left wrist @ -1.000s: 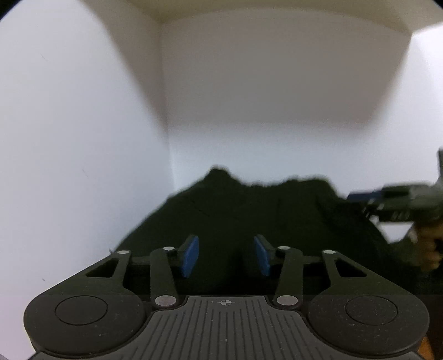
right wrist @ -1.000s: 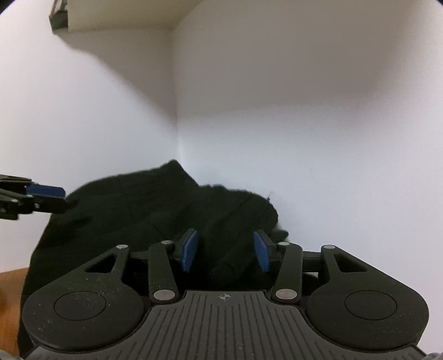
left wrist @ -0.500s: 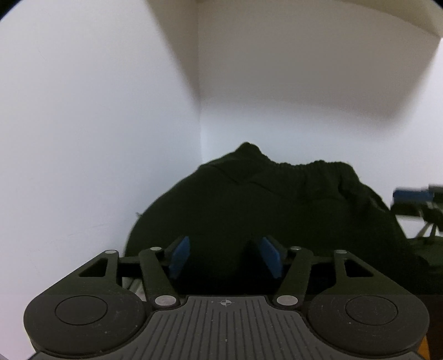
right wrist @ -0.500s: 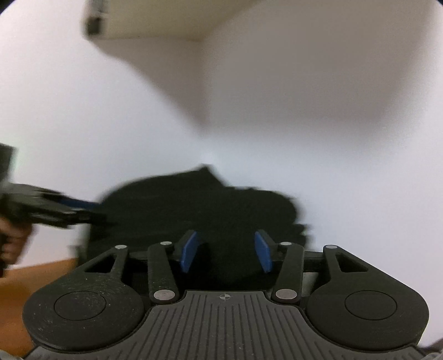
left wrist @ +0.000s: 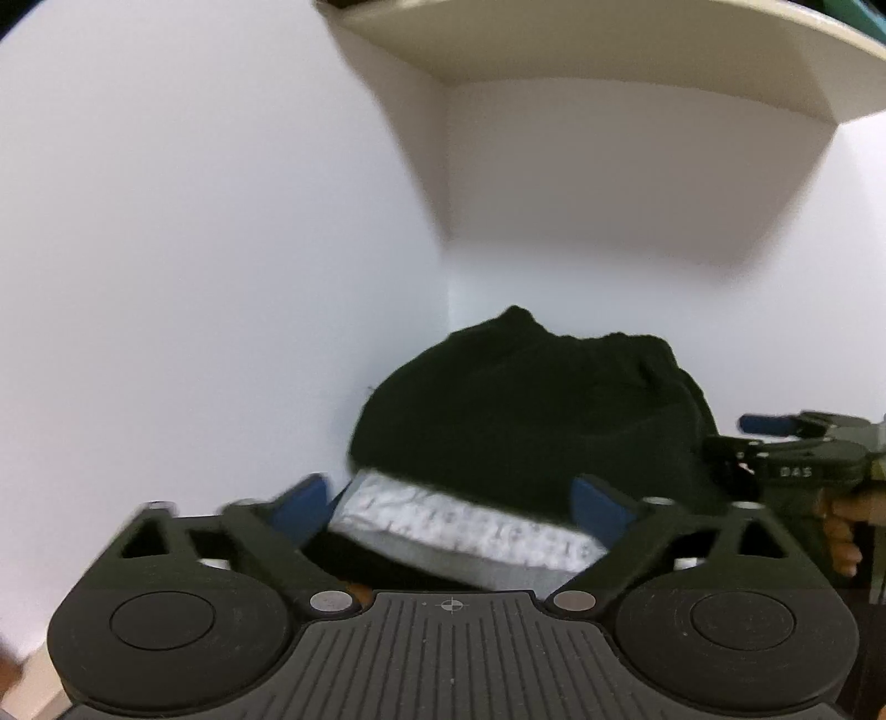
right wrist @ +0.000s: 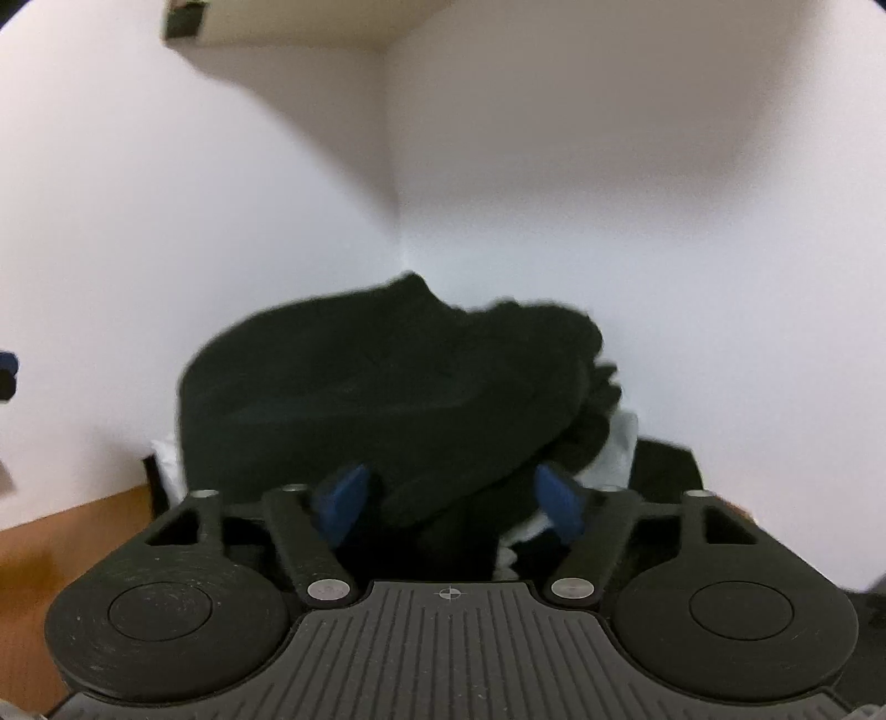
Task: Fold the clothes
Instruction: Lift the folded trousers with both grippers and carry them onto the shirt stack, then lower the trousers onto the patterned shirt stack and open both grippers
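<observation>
Walls in white meet at a corner under a shelf; brown desk below. Black garment heaps there on folded clothes, long axis sideways. Left tool and right tool are opening, pads clear.

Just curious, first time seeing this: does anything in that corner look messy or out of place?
The black garment sits in a rumpled heap against the wall corner, not folded flat, on top of lighter clothes. Nothing looks spilled or damaged.
</observation>
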Demonstrator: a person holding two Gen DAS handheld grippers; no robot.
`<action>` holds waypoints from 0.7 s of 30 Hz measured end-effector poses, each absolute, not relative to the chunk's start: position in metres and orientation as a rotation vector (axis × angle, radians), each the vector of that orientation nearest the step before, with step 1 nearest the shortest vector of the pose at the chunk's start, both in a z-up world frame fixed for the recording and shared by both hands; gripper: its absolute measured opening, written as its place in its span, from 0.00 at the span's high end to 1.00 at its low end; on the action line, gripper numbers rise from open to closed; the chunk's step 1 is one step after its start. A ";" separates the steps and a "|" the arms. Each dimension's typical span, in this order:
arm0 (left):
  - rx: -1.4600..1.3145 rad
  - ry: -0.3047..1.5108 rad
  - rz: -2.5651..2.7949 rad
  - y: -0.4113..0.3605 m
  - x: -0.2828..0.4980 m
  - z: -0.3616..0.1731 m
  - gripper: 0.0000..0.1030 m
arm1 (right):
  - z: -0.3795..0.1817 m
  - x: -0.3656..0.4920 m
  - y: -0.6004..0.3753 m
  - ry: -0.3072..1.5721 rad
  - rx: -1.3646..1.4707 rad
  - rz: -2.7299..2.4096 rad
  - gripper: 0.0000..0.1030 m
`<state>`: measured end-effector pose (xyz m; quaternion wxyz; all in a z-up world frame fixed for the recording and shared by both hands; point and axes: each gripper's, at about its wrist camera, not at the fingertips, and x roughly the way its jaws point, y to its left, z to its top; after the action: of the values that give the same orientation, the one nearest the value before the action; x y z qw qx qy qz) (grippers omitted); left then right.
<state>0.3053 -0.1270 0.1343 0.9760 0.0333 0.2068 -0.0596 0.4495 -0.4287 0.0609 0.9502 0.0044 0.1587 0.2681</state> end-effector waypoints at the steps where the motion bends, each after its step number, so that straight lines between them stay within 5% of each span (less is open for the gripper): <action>1: 0.064 0.408 -0.113 -0.126 0.298 0.135 0.00 | 0.071 0.433 -0.432 0.300 -0.007 0.547 0.11; 5: 0.054 0.399 -0.107 -0.121 0.267 0.141 0.00 | 0.097 0.394 -0.418 0.217 -0.060 0.558 0.00; 14: 0.062 0.365 -0.137 -0.116 0.217 0.145 0.00 | 0.119 0.349 -0.400 0.196 -0.082 0.586 0.00; 21: 0.057 0.430 -0.184 -0.119 0.224 0.105 0.00 | 0.101 0.398 -0.432 0.348 0.085 0.439 0.00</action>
<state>0.2244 -0.1192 0.1052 0.9724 0.0281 0.2128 -0.0910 0.3984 -0.4319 0.1014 0.9602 0.0421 0.1716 0.2163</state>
